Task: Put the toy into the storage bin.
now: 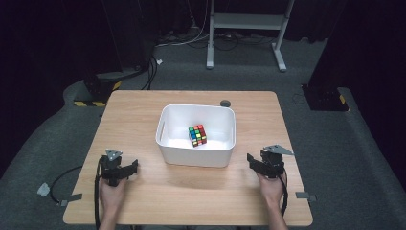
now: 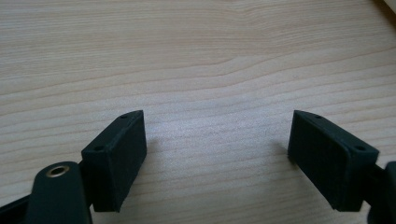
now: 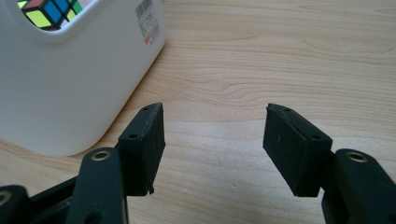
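Observation:
A multicoloured puzzle cube lies inside a white plastic bin at the middle of the wooden table. My left gripper rests low over the table to the bin's front left. In the left gripper view its jaws stand wide apart over bare wood. My right gripper sits at the bin's front right. In the right gripper view its jaws are apart with nothing between them. The bin's wall is just to their left, and a corner of the cube shows over the rim.
A small dark round object lies on the table just behind the bin. Beyond the table's far edge are grey carpet, cables and the legs of a white stand. A barcode label is stuck on the bin's side.

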Tool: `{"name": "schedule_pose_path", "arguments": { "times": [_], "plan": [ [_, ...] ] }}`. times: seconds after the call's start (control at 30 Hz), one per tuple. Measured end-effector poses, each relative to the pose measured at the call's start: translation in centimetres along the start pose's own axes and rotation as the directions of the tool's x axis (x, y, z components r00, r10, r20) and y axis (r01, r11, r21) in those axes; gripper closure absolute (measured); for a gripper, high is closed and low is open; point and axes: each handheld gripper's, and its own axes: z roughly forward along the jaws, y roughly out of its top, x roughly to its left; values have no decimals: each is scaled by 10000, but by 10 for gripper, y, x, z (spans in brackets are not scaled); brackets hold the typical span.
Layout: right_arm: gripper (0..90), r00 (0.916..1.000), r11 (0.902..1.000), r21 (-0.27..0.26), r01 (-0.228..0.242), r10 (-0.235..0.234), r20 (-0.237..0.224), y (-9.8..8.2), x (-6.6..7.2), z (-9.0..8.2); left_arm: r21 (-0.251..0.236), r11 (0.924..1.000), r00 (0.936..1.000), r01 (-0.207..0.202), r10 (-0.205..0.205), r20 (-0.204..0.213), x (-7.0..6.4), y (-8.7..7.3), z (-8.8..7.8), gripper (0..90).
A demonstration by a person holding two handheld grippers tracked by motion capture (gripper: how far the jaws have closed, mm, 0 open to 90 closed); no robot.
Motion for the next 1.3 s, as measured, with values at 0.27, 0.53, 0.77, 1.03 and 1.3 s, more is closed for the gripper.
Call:
{"name": "schedule_pose_path", "arguments": {
  "times": [0.27, 0.53, 0.77, 1.03, 1.3],
  "plan": [
    [384, 9995, 9998, 57, 178, -179, 248, 0, 1, 4, 0, 10000, 10000, -1, 1, 1, 0, 0, 0, 195],
    [380, 9981, 9993, 141, 355, -361, 498, -2, 1, 14, 14, 10000, 10000, -8, 8, -6, 0, 0, 0, 194],
    [380, 9966, 9986, 230, 477, -491, 659, -2, 2, 20, 14, 10000, 10000, -8, 8, -4, 0, 0, 0, 194],
    [377, 9931, 9961, 464, 749, -787, 865, -3, 3, 27, 25, 10000, 10000, 21, -21, -4, 0, 1, 1, 191],
    [379, 9927, 9957, 629, 686, -744, 947, -7, 0, 33, 26, 10000, 10000, 9, -9, -12, 0, 1, 0, 191]
  ]
}}
